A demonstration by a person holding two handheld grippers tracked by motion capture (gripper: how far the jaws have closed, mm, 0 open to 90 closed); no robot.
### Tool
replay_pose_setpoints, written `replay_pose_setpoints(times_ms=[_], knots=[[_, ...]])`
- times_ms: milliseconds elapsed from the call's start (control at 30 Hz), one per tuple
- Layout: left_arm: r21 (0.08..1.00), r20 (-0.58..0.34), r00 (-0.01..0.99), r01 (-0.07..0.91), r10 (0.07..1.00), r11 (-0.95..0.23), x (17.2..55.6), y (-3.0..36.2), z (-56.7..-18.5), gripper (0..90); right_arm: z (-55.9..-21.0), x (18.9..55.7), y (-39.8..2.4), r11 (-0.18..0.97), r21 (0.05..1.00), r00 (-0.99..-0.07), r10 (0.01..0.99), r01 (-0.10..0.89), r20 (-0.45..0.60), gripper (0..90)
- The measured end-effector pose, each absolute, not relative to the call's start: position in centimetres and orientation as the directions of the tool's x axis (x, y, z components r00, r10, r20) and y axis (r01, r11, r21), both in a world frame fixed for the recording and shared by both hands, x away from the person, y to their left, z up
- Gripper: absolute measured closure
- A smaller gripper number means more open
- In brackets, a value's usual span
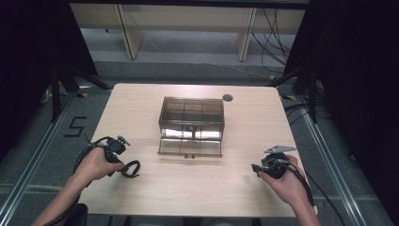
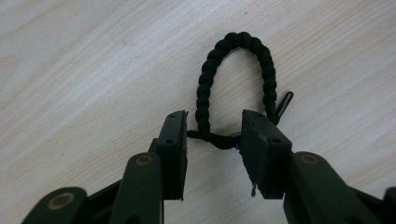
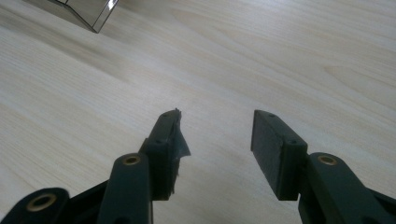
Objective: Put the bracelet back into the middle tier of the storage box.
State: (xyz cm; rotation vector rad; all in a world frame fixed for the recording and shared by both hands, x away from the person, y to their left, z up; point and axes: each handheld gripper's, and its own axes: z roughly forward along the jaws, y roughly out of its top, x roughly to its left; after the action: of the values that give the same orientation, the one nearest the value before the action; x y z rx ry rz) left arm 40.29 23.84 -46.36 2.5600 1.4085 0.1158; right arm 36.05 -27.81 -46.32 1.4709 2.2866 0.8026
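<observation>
A black braided bracelet (image 2: 204, 82) lies flat on the wooden table (image 1: 188, 188), near its front left (image 1: 132, 168). My left gripper (image 2: 214, 127) is open and low over the table, its jaws standing either side of the bracelet's near end without closing on it; the high view has it (image 1: 121, 164) right beside the loop. A smoky transparent drawer box (image 1: 190, 115) stands mid-table with its lower drawer (image 1: 190, 147) pulled out toward me. My right gripper (image 1: 255, 168) hovers at the front right, open (image 3: 215, 128), with bare wood between its jaws.
A corner of the drawer box (image 3: 86, 11) sits far ahead of the right gripper. A dark round grommet (image 1: 227, 98) marks the table behind the box. Black stands and cables flank the table, with wooden furniture legs beyond its far edge.
</observation>
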Motion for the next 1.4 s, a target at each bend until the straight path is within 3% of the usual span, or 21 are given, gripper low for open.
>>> replay_pose_setpoints(times_ms=[567, 967, 1200, 1400], knots=[[0.159, -0.031, 0.547, 0.829, 0.836, -0.536, 41.0, 23.2, -46.5, 69.8, -46.3, 36.1, -27.8, 0.327, 0.598, -0.437, 0.898, 0.732, 0.044, 53.1], [0.127, -0.043, 0.535, 0.841, 0.844, -0.526, 41.4, 23.2, -46.7, 71.9, -46.2, 36.0, -28.1, 0.323, 0.600, -0.430, 0.902, 0.732, 0.039, 53.1], [0.124, -0.060, 0.526, 0.847, 0.848, -0.517, 42.1, 23.2, -46.6, 68.7, -46.2, 36.0, -27.9, 0.325, 0.595, -0.437, 0.898, 0.735, 0.048, 53.1], [0.097, -0.025, 0.549, 0.833, 0.835, -0.545, 42.5, 22.6, -47.2, 71.6, -46.2, 36.1, -28.0, 0.320, 0.599, -0.435, 0.899, 0.735, 0.053, 53.0]])
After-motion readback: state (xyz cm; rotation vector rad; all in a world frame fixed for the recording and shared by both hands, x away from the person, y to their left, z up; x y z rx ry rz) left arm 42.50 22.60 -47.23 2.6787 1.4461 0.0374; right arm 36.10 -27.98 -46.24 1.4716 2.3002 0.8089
